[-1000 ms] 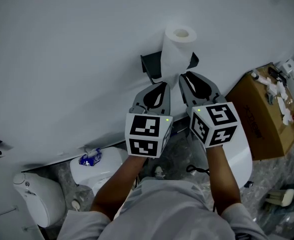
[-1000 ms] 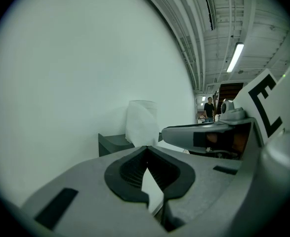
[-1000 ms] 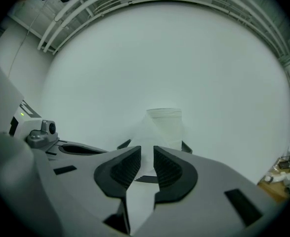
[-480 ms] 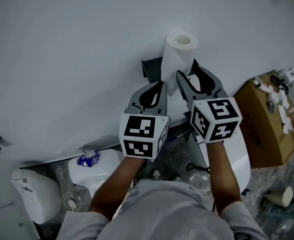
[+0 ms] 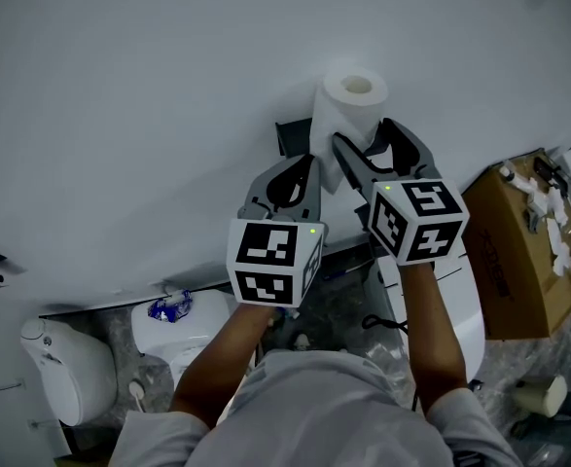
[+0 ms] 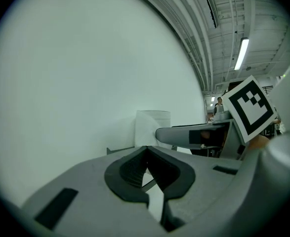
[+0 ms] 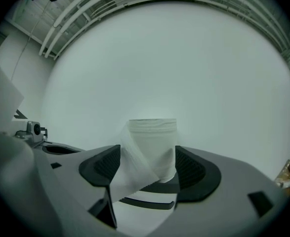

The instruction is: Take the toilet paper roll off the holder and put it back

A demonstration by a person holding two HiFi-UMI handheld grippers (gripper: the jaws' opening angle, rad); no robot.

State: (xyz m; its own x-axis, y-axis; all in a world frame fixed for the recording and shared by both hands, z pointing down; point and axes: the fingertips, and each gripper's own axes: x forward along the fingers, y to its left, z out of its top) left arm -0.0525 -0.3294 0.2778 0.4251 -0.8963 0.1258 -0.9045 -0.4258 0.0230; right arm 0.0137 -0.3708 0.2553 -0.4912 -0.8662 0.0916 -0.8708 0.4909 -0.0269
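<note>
Room: white wall (image 5: 120, 115)
Roll: toilet paper roll (image 5: 351, 105) on holder (image 5: 290, 136), 12 o'clock
Right hand-held gripper (image 5: 364, 134): jaws just opened, straddling roll, unclamped
Left hand-held gripper (image 5: 307, 163): jaws together, empty
Progress: seems unstarted; removal and return left

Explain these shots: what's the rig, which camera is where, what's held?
No robot: a person holds a two-jaw gripper in each hand; the marker cubes are part of them. The head view looks down from the person's head; the other two cameras ride on the grippers, looking along their jaws. A toilet paper roll stands on a black wall holder. The right gripper has just been opening its jaws, which straddle the roll, apparently not clamping it. The left gripper is shut and empty. A cardboard box sits at right.
</note>
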